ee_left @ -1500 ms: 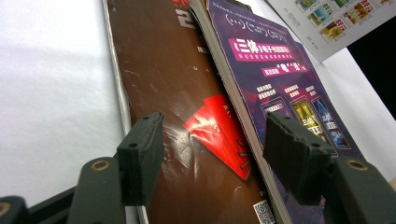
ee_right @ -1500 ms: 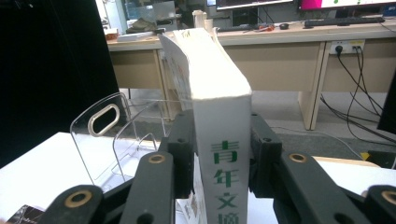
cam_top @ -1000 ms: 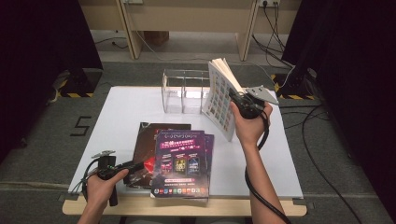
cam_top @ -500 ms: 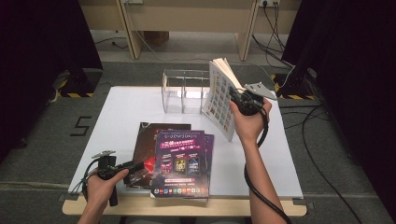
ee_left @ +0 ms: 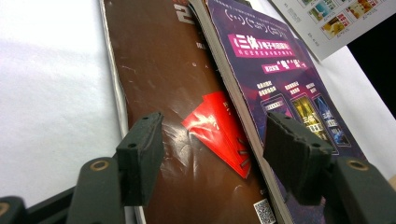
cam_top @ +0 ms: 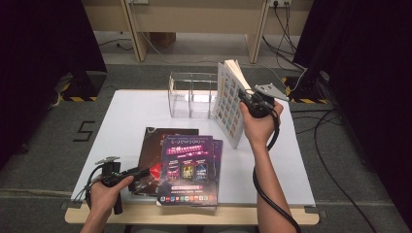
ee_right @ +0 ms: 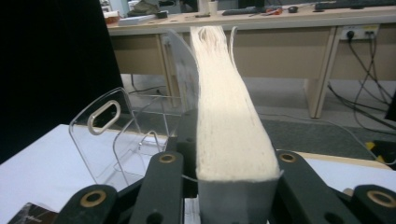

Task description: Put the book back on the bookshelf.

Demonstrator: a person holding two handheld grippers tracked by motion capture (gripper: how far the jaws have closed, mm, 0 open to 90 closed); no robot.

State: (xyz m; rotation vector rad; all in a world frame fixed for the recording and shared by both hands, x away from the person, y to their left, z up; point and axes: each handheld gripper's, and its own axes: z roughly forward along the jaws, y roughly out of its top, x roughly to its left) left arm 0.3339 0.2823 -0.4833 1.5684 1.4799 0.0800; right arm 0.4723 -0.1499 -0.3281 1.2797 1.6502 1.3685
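From above, my right gripper (cam_top: 253, 103) holds the white book (cam_top: 229, 108) upright near the tabletop's far right edge, beside the clear rack (cam_top: 190, 94); its jaws have just been closing, so the book is now secured. My left gripper (ee_left: 212, 154) hovers open-jawed over the brown book (ee_left: 173, 93). Right gripper view: jaws clamp the page block (ee_right: 229, 126).

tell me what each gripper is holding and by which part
The right gripper clamps the upright white book by its page edge; the left gripper, open over the brown book, holds nothing.
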